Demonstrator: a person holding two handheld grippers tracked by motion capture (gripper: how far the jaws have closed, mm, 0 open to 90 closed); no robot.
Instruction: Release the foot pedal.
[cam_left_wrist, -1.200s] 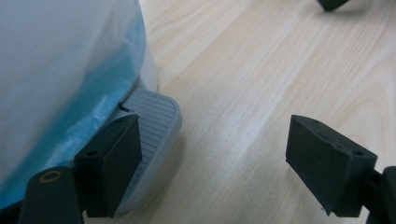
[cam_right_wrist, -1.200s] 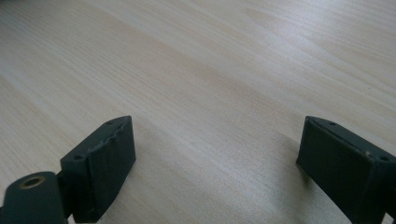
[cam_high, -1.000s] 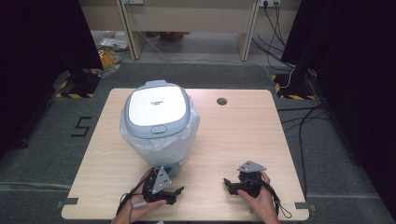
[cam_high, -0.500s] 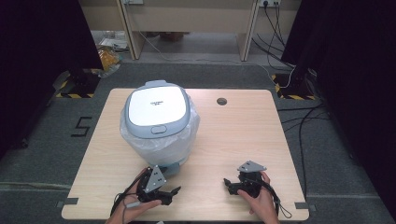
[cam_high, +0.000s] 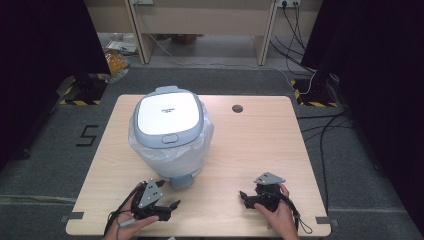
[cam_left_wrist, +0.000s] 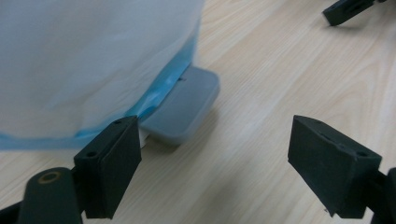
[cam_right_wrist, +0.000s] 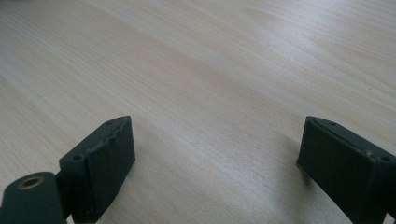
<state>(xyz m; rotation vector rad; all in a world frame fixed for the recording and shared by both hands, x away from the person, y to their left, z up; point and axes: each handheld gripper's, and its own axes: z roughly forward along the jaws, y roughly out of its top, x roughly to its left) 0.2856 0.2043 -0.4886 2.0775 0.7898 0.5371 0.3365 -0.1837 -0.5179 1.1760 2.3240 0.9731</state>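
With both jaws standing wide and empty, the left gripper (cam_high: 172, 206) should slide forward squarely to the bin's grey pedal (cam_left_wrist: 184, 111) just ahead, while the right gripper (cam_high: 243, 196), equally wide and empty, waits aside.

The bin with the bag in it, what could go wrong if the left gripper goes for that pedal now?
The pedal sits low under the bin, right beside the loose bag. The open left gripper could snag the plastic instead of the pedal. The bin looks light, so a sideways push might slide it across the table rather than lift the lid. The right gripper rests open, too far off to steady it.
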